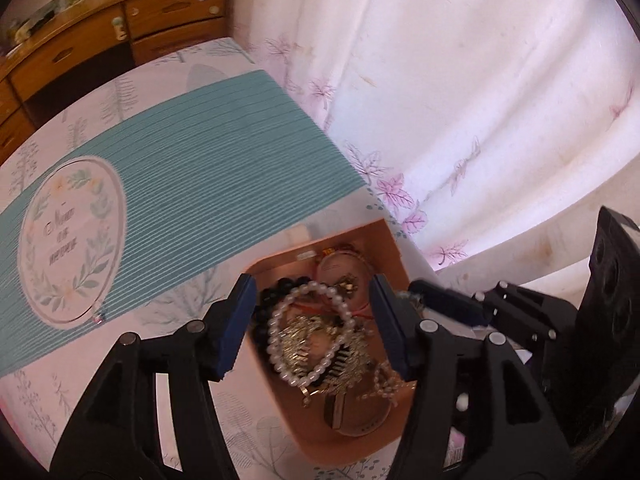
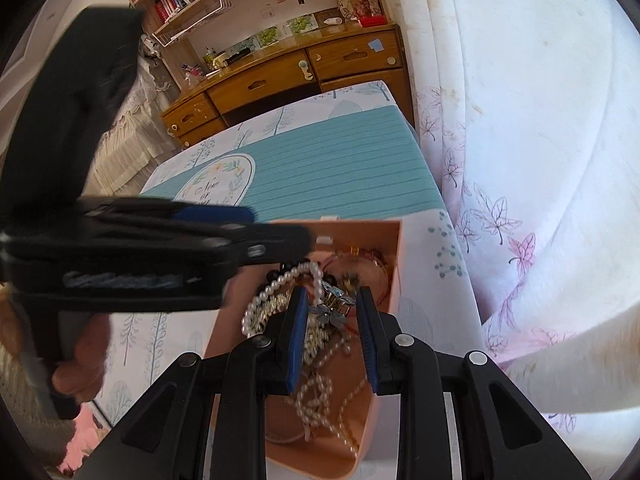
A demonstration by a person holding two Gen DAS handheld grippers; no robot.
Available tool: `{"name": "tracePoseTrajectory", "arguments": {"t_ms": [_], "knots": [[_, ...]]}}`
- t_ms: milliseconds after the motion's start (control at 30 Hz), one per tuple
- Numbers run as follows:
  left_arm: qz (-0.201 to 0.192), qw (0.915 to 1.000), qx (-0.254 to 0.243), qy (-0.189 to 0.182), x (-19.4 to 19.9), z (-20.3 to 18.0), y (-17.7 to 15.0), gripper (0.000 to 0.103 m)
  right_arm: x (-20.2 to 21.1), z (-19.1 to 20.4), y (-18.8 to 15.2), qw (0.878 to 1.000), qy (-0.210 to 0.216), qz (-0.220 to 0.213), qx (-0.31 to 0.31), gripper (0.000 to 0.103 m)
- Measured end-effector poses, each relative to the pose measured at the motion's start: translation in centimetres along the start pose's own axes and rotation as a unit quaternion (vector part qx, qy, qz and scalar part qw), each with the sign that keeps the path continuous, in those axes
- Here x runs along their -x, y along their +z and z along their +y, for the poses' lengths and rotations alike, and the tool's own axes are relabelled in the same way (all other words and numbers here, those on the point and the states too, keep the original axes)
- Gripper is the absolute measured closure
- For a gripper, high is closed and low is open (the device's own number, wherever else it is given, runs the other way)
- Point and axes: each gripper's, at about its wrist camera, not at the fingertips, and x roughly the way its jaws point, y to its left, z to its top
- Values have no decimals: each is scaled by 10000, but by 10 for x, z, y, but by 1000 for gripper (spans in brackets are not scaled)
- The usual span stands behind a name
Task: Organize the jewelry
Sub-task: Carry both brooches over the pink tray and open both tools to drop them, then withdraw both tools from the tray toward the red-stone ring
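A pink box [image 1: 352, 438] [image 2: 394, 248] on the bed holds tangled jewelry: a white pearl bracelet [image 1: 308, 328] [image 2: 276, 284], black beads [image 1: 280, 286], gold comb pieces [image 1: 308, 344], pearl strands [image 2: 316, 404] and a silver-blue butterfly piece [image 2: 330, 312]. My left gripper [image 1: 314, 320] is open over the box, its fingers either side of the pearl bracelet. My right gripper [image 2: 332, 332] is open above the box, around the butterfly piece. The left gripper's body [image 2: 132, 248] shows in the right wrist view; the right gripper's body [image 1: 520, 312] shows in the left wrist view.
The box sits on a teal striped mat [image 1: 180, 160] [image 2: 332, 176] with a round floral emblem [image 1: 68, 244], on a tree-print sheet. A thin ring with a small charm [image 1: 97, 317] lies on the emblem's edge. A floral curtain [image 1: 460, 100] hangs right. A wooden dresser [image 2: 280, 76] stands behind.
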Motion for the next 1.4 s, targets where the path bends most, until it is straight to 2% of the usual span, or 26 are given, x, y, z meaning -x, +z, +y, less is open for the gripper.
{"name": "tracePoseTrajectory", "arguments": {"t_ms": [100, 167, 200, 267, 300, 533, 867, 1000, 1100, 1200, 1333, 1400], "knots": [[-221, 9994, 63, 263, 19, 14, -12, 47, -6, 2, 14, 9999, -120, -37, 8, 79], [-360, 9979, 61, 526, 31, 22, -23, 47, -8, 1, 21, 9997, -219, -25, -46, 71], [-394, 9972, 92, 632, 36, 27, -28, 47, -8, 1, 24, 9996, -252, -53, -99, 59], [-463, 9954, 208, 807, 48, 40, -43, 47, -4, 3, 28, 9993, -293, -170, -155, 43], [-490, 9946, 258, 874, 53, 46, -49, 47, -1, 5, 29, 9992, -292, -218, -154, 40], [-581, 9857, 786, 1372, 82, 94, -101, 47, 6, 43, 24, 9993, -185, -230, 226, 40], [-667, 9702, 1531, 1755, 116, 157, -156, 47, 7, 125, 18, 9941, 184, -238, 1046, 40], [-693, 9628, 1773, 1919, 125, 181, -172, 47, -7, 161, 24, 9907, 310, -47, 1323, 40], [-638, 9599, 1956, 1903, 124, 199, -180, 47, -25, 180, 32, 9894, 419, 175, 1377, 41], [-607, 9596, 1966, 1918, 119, 208, -183, 47, -49, 194, 42, 9876, 511, 514, 1390, 52], [-503, 9656, 1740, 1866, 106, 213, -183, 47, -82, 211, 49, 9855, 594, 841, 1348, 54], [-416, 9683, 1681, 1802, 95, 215, -182, 47, -96, 217, 50, 9847, 646, 948, 1314, 59]]}}
